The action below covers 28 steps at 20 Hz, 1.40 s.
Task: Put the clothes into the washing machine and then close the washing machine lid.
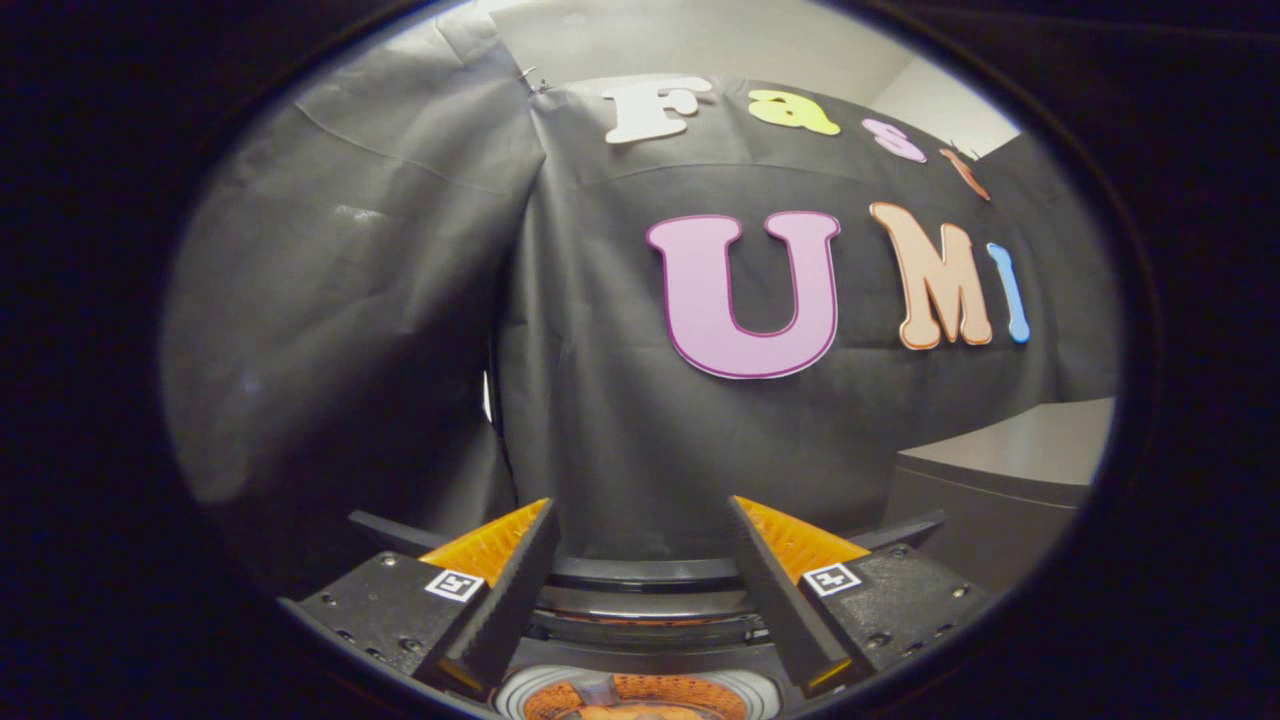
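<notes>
While the gripper [640, 570] is hanging with its fingers spread wide and gripping nothing, the washer [640, 640] is sitting low between them, its lid [640, 572] seemingly standing open. Something orange is showing in the drum [640, 695], perhaps the clothes already loaded. If so, closing the lid is what's remaining.

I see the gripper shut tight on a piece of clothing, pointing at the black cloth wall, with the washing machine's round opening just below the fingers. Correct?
Not quite. In the gripper view the gripper is open, its fingers spread apart with nothing between them. The rest holds: it faces the black cloth wall, and the washing machine opening sits just below the fingers.
</notes>
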Tool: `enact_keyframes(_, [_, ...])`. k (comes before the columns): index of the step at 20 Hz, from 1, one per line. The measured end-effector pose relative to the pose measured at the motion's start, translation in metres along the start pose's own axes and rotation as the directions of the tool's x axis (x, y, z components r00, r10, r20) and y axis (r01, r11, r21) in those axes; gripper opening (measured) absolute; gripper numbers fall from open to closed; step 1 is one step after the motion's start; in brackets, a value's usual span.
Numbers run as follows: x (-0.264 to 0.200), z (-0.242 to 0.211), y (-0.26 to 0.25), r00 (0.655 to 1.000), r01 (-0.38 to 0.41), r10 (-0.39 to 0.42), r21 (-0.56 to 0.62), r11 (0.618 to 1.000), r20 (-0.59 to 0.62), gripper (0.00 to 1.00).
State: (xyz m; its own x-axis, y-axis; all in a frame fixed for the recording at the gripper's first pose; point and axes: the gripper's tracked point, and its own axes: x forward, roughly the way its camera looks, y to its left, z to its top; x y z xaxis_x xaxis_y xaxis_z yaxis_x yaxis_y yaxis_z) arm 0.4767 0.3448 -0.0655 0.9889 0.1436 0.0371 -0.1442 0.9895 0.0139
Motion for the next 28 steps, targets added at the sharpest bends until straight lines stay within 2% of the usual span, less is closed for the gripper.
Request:
enact_keyframes(14, [0.003,-0.002,-0.001,1.000,-0.004,0.004,0.004,1.000,-0.005,0.99])
enact_keyframes(18, [0.009,-0.033,-0.005,0.987,0.021,-0.019,0.012,1.000,-0.161,0.99])
enact_keyframes(21, [0.012,-0.023,-0.003,0.993,0.023,-0.019,0.033,0.999,-0.114,0.96])
enact_keyframes(28, [0.011,-0.025,-0.003,0.995,0.023,-0.020,0.028,0.999,-0.096,0.95])
